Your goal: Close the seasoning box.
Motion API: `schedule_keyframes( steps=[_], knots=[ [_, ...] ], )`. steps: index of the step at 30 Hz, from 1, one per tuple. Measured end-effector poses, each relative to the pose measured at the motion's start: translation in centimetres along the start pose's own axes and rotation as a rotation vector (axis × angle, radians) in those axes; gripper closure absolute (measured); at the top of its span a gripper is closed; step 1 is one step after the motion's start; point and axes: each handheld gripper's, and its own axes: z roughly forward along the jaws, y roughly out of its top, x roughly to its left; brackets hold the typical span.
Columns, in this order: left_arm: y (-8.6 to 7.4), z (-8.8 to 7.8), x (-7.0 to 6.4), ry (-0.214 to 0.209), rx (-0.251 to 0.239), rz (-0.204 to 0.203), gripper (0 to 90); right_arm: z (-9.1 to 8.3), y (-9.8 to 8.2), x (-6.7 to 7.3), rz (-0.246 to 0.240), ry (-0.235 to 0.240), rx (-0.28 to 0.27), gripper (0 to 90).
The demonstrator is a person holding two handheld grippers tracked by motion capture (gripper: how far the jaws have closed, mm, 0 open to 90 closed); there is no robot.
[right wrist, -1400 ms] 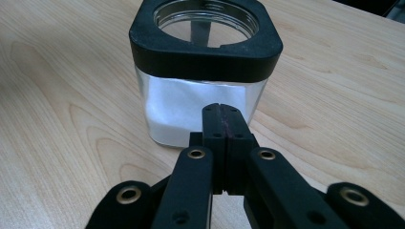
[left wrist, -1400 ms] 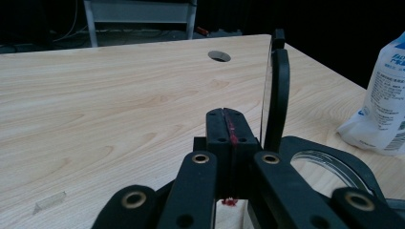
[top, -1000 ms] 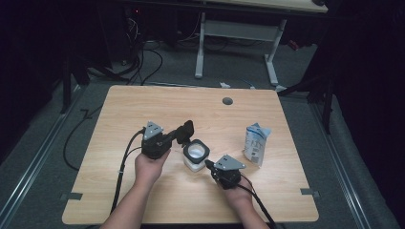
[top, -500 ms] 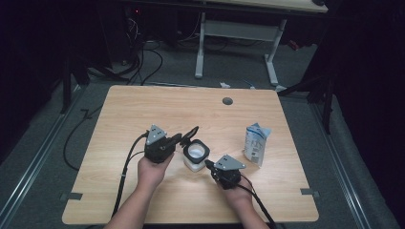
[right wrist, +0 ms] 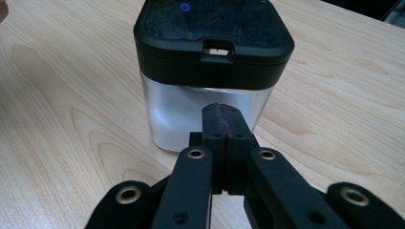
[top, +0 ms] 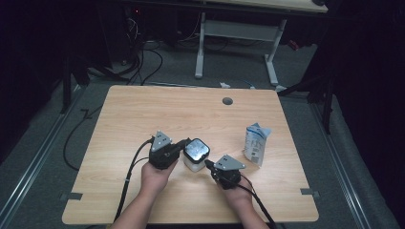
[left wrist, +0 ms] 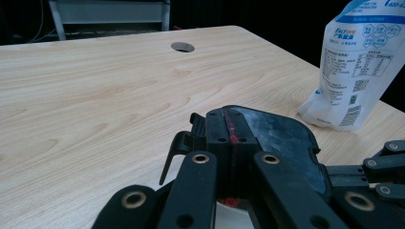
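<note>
A small clear container with a black lid [top: 196, 154] stands on the wooden table [top: 143, 114], near the front middle. My left gripper [top: 182, 144] is shut, its tip resting over the lid's left edge; in the left gripper view the closed jaws lie over the black lid [left wrist: 282, 131]. My right gripper [top: 208, 164] is shut too, its tip against the lower right side of the container [right wrist: 210, 90], below the lid's latch. A blue and white pouch [top: 255, 143] stands to the right, also seen as the pouch [left wrist: 356, 67] in the left gripper view.
A round cable hole [top: 227, 101] sits near the table's far edge. Cables trail from both grippers off the front edge. Beyond the table are a white desk frame [top: 236, 38] and floor cables.
My left gripper has swung from pointing away over the table to lying with its tip on the container's lid. The right gripper and container have kept still.
</note>
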Motion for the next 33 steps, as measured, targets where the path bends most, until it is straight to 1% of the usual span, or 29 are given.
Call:
schedule_keyframes(
  steps=[12, 13, 17, 20, 21, 22, 23, 24, 26, 27, 29, 30, 32, 33],
  knots=[
    [-0.9, -0.6, 0.0, 0.008, 0.004, 0.012, 89.8, -0.1, 0.0, 0.1, -0.003, 0.0, 0.006, 89.7],
    [-1.1, -0.8, 0.1, 0.014, 0.011, 0.019, 89.7, -0.1, 0.0, 0.1, -0.005, -0.005, 0.004, 89.7],
    [-1.5, -1.2, 0.3, 0.02, 0.016, 0.026, 89.3, -0.2, -0.1, 0.2, -0.005, -0.006, 0.005, 89.7],
    [-1.9, -1.6, 0.6, 0.031, 0.03, 0.038, 88.7, -0.2, -0.2, 0.1, -0.005, -0.002, 0.007, 89.6],
    [-2.3, -2.0, 0.8, 0.038, 0.039, 0.044, 88.1, -0.3, -0.3, 0.1, -0.005, -0.009, 0.01, 89.6],
    [-2.3, -2.0, 0.8, 0.038, 0.039, 0.044, 87.7, -0.3, -0.3, 0.1, -0.005, -0.009, 0.01, 89.6],
    [-2.7, -2.4, 1.1, 0.049, 0.054, 0.059, 87.4, -0.3, -0.3, 0.0, 0.001, -0.009, 0.008, 89.6],
    [-2.7, -2.4, 1.1, 0.049, 0.054, 0.059, 87.3, -0.3, -0.3, 0.0, 0.001, -0.009, 0.008, 89.6],
    [-3.3, -3.0, 1.5, 0.065, 0.079, 0.075, 86.8, -0.4, -0.3, -0.2, 0.005, -0.013, 0.007, 89.6],
    [-3.5, -3.2, 1.5, 0.065, 0.085, 0.079, 86.0, -0.5, -0.3, -0.3, 0.008, -0.016, 0.004, 89.6],
    [-3.9, -3.8, 1.8, 0.084, 0.093, 0.095, 84.5, -0.5, -0.4, -0.4, 0.012, -0.017, 0.003, 89.6],
    [-4.2, -4.1, 1.9, 0.102, 0.098, 0.105, 84.5, -0.5, -0.4, -0.4, 0.012, -0.017, 0.003, 89.6],
    [-4.9, -4.6, 2.3, 0.142, 0.115, 0.109, 82.7, -0.4, -0.5, -0.5, 0.012, -0.02, 0.008, 89.6],
    [-5.5, -5.0, 2.7, 0.164, 0.122, 0.11, 80.0, -0.3, -0.6, -0.5, 0.015, -0.026, 0.016, 89.7]
  ],
)
